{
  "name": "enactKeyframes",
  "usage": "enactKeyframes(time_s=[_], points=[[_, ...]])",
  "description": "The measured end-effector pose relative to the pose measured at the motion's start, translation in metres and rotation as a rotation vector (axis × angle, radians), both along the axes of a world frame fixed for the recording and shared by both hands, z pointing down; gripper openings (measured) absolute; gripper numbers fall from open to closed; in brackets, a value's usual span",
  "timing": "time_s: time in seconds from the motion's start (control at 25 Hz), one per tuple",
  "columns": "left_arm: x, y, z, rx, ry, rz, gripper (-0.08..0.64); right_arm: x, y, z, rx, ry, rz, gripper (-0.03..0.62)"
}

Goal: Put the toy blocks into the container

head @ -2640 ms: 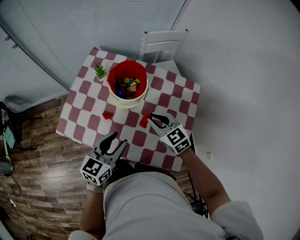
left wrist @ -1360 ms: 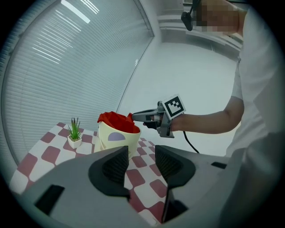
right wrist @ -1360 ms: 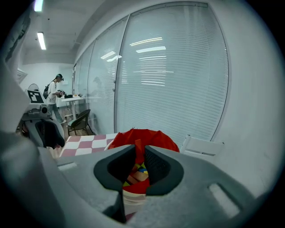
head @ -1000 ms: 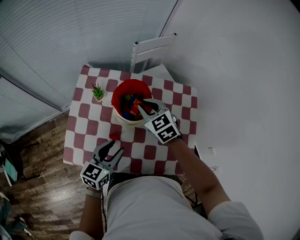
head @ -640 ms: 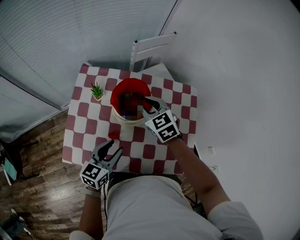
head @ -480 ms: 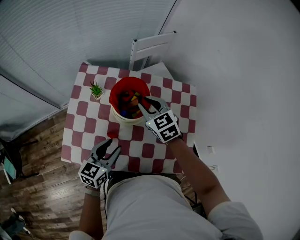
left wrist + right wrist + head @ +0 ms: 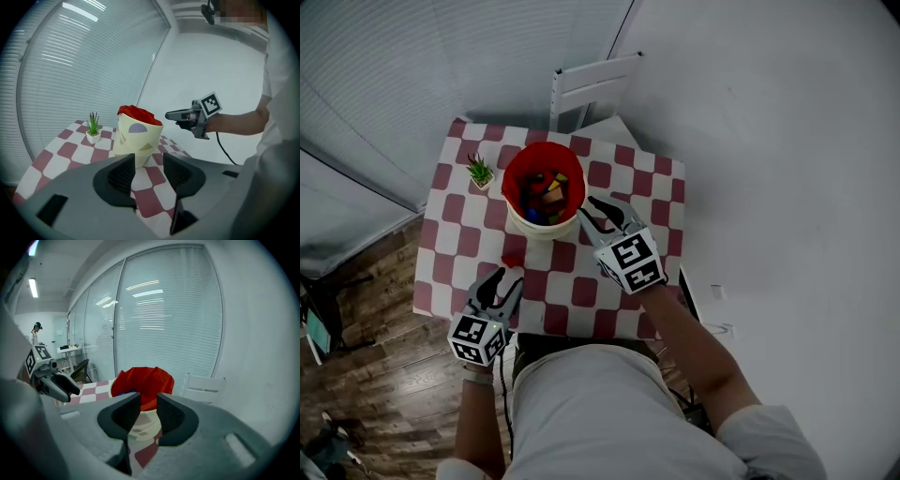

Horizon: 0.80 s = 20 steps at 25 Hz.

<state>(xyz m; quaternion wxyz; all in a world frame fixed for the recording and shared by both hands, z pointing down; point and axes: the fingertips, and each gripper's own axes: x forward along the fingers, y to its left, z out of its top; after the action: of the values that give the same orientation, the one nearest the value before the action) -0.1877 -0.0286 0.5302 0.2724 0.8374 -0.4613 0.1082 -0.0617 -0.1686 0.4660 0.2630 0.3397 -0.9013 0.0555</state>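
1. Head view: the cream bucket (image 7: pixel 541 228) with a red liner stands on the checkered worktop (image 7: pixel 581 292), toy blocks (image 7: pixel 547 195) inside. One red block (image 7: pixel 514 264) lies loose near the left hand-held gripper (image 7: pixel 499 279). The right hand-held gripper (image 7: pixel 592 211) is beside the rim, jaws apart, empty.
2. Left gripper view: jaws apart, nothing between, bucket ahead.
3. Right gripper view: jaws apart, empty. Probably the loose block next: straddle it squarely, clamp flat faces, release well inside the rim.
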Motion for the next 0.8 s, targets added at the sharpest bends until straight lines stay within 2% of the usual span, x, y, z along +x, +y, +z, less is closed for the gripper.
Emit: enactKeyframes(time_s=[0.36, 0.8], points=[[-0.010, 0.009, 0.033, -0.071, -0.098, -0.086, 0.169, 0.031, 0.031, 0.015, -0.028, -0.013, 0.017, 0.089], [-0.019, -0.002, 0.083, -0.134, -0.168, -0.152, 0.224, 0.045, 0.085, 0.062, -0.166, 0.019, 0.014, 0.089]])
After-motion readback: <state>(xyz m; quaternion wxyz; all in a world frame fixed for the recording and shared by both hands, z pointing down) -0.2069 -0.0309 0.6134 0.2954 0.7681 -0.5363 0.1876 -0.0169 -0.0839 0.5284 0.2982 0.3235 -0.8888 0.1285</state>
